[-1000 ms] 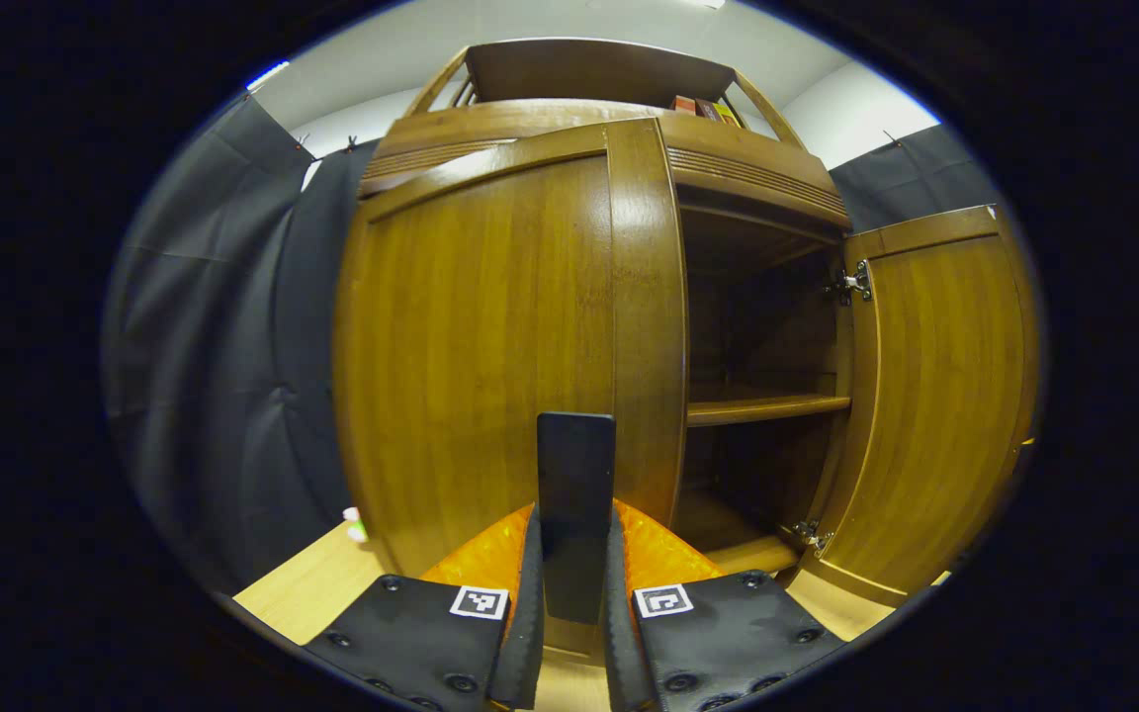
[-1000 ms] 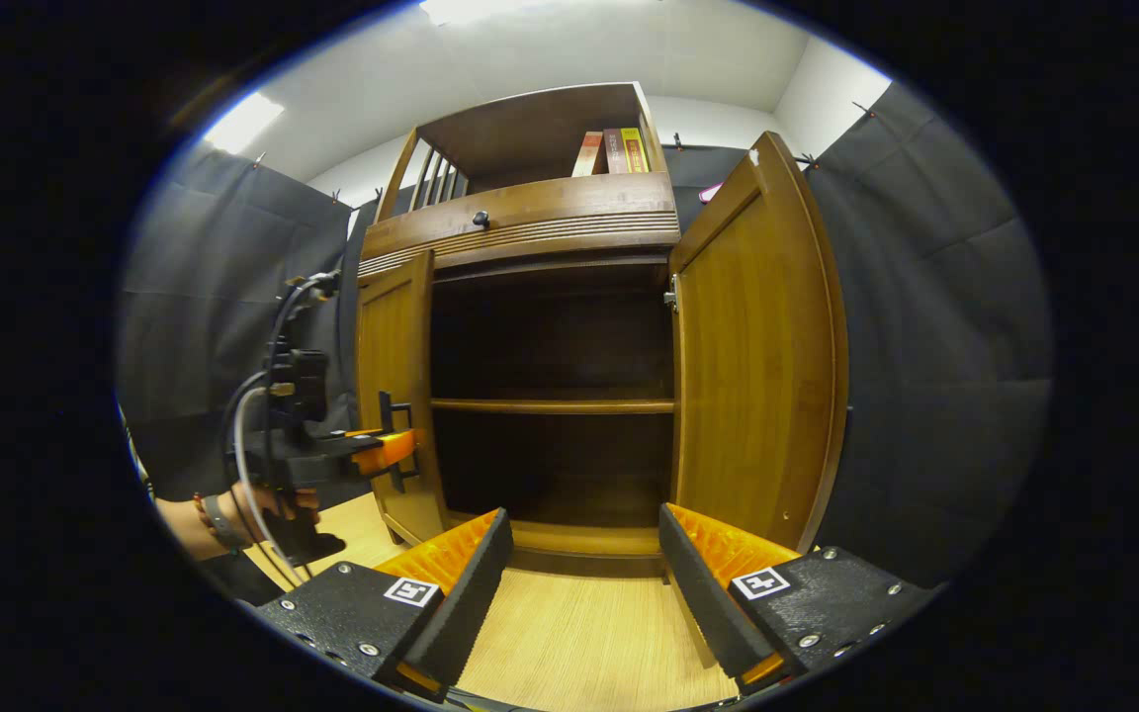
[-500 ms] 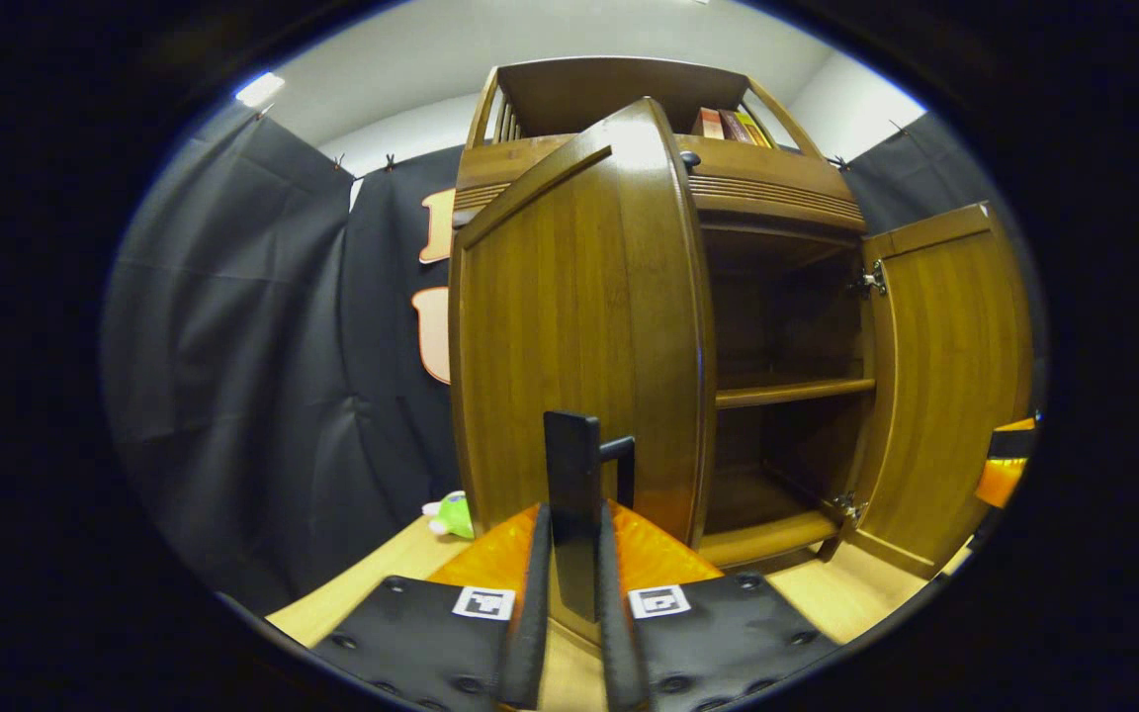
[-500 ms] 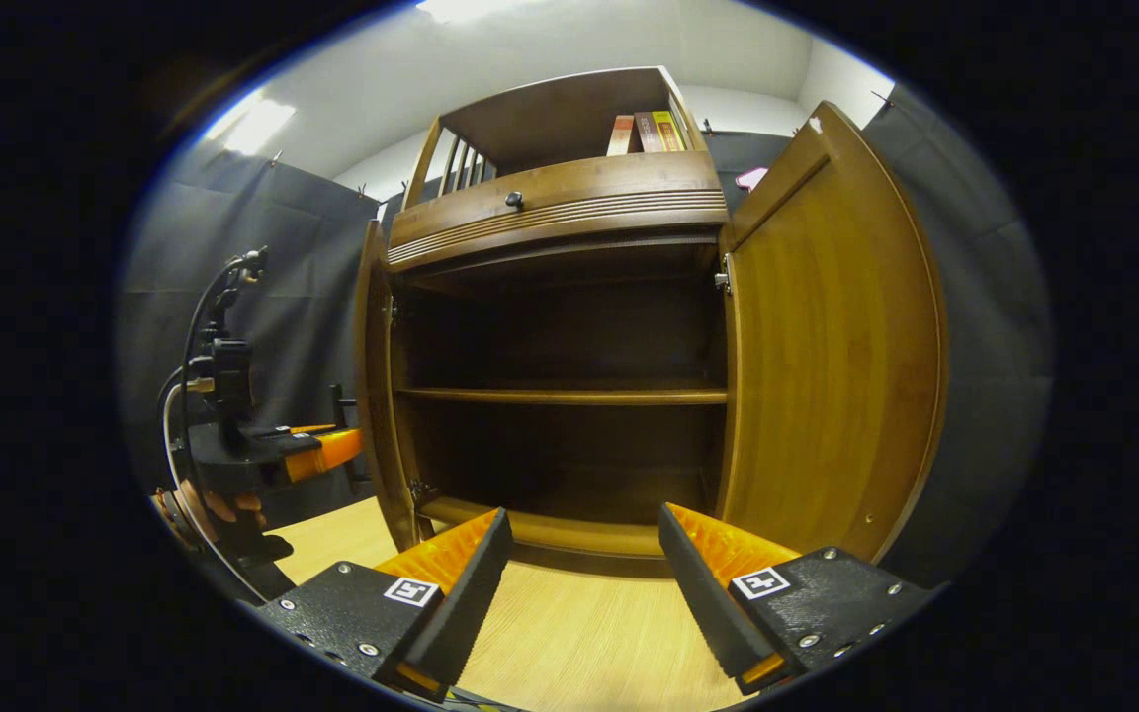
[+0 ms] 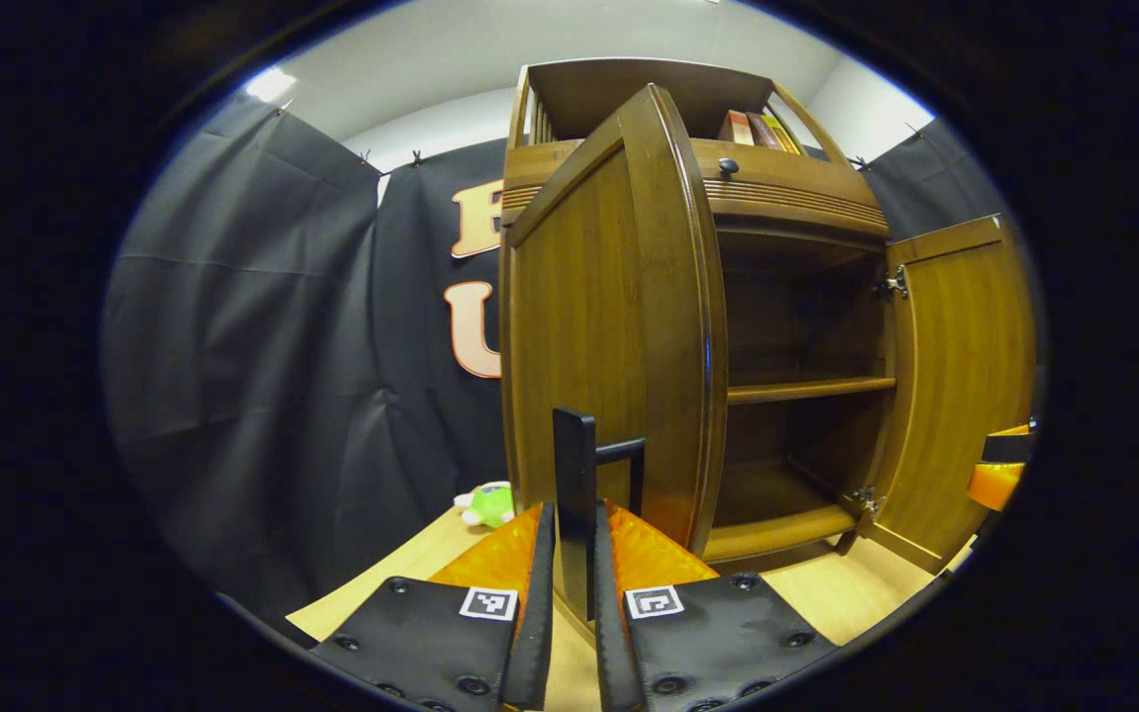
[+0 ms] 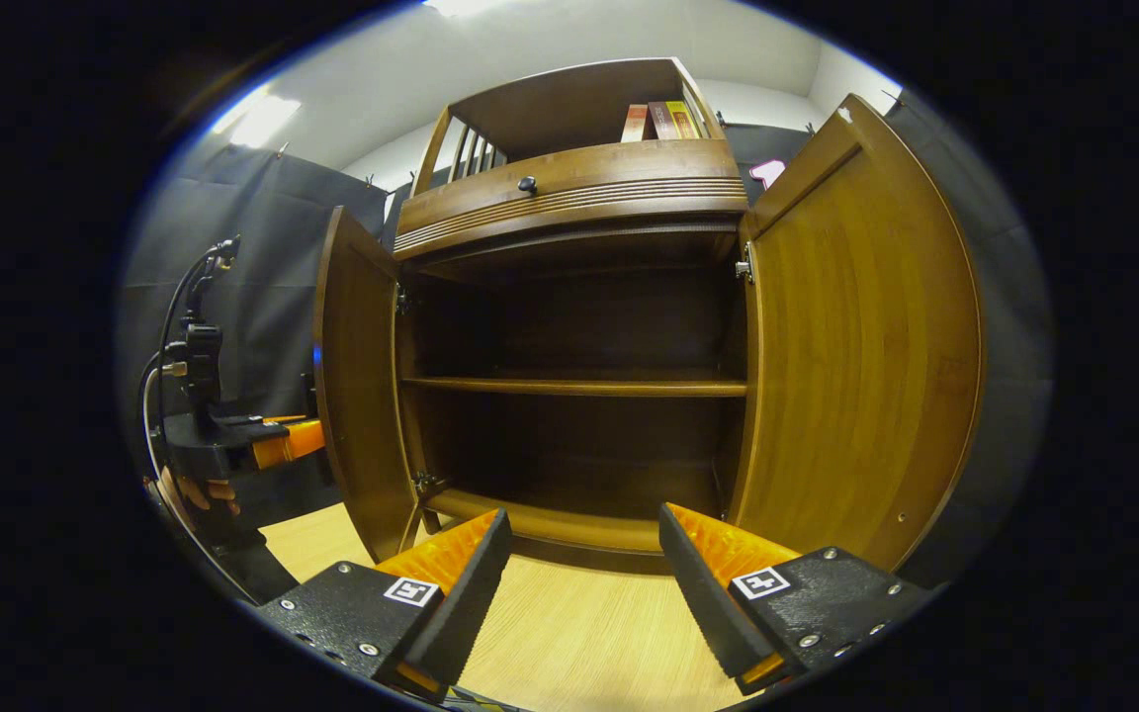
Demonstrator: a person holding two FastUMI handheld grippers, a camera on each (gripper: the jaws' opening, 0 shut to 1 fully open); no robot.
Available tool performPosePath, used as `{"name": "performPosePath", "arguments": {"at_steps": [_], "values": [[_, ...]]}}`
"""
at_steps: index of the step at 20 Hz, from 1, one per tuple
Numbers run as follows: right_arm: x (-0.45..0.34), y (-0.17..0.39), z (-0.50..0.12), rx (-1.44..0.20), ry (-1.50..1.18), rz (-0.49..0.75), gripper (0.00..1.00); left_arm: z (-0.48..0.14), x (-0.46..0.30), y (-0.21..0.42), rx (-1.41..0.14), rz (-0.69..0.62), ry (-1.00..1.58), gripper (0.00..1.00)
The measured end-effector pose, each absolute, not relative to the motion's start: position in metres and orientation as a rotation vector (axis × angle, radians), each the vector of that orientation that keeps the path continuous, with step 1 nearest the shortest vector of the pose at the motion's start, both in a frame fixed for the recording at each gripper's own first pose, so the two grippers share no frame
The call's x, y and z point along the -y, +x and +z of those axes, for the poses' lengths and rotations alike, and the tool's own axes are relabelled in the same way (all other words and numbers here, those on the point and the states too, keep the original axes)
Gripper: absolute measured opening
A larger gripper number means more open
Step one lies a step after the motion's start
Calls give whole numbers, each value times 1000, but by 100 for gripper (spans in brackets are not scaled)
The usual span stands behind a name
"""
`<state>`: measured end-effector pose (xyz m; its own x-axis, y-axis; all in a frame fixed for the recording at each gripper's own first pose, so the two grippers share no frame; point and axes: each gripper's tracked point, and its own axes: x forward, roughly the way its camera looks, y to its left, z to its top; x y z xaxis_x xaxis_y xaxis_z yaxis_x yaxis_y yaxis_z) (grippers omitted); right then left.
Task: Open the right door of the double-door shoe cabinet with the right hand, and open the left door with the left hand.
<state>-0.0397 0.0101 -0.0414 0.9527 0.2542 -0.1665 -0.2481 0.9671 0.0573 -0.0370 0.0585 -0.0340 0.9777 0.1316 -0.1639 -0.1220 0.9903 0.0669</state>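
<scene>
In the left gripper view, the left gripper is closed on the dark upright bar handle of the left door, one finger pressed to each side of the bar. Straight ahead of the fingers stands the brown wooden left door of the shoe cabinet, swung well out from the cabinet front so that its outer face is toward the camera. To the right of that door, past its edge, lies the dark open interior with a wooden shelf across its middle. Farther right the brown wooden right door stands wide open on its hinges. To the left of the fingers, low on the light wooden floor, lies a small green soft toy near the black cloth wall.

In the right gripper view, the right gripper has its fingers spread wide apart, holding nothing, above the floor just in front of the cabinet's base. Directly ahead is the open wooden double-door shoe cabinet, with the shelf crossing the dark inside. The right door rises just to the right of the fingers, the left door to their left. Beyond the left door, further left, a hand holds the other gripper. Up top, a small dark knob sits on the drawer front, with books above it.
</scene>
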Motion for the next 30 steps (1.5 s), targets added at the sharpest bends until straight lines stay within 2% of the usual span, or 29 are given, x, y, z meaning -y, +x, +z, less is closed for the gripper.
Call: {"name": "performPosePath", "arguments": {"at_steps": [7, 10, 13, 16, 17, 18, 19, 20, 21, 22, 26, 29, 30], "values": [[-14, -36, -45, -176, 31, 264, 92, -39, -120, -49, -185, 215, 12, 26], [-18, -31, -49, -183, 24, 274, 92, -33, -125, -46, -153, 165, -15, 14], [-32, -25, -53, -195, 29, 296, 92, -40, -121, -43, -169, 84, 2, 14], [-38, -25, -55, -198, 14, 306, 92, -37, -152, -46, -175, 44, 9, 13], [-39, -24, -57, -198, 14, 306, 92, -37, -159, -47, -177, 15, 16, 7], [-42, -23, -58, -199, 16, 307, 92, -37, -163, -46, -173, -13, 31, 13], [-44, -23, -59, -200, 18, 309, 92, -37, -171, -43, -176, -41, 32, 15], [-47, -24, -59, -201, 19, 311, 92, -38, -180, -41, -181, -66, 20, 10], [-50, -25, -60, -203, 18, 313, 92, -38, -189, -40, -182, -89, 7, 10], [-52, -24, -60, -206, 16, 314, 92, -38, -196, -38, -183, -113, 4, 16], [-60, -36, -48, -208, 32, 329, 92, -39, -213, -34, -181, -195, -1, 16], [-60, -34, -44, -199, 11, 322, 92, -40, -216, -33, -192, -198, -1, 16], [-60, -32, -42, -199, 11, 324, 100, -40, -214, -35, -197, -203, 19, 16]]}}
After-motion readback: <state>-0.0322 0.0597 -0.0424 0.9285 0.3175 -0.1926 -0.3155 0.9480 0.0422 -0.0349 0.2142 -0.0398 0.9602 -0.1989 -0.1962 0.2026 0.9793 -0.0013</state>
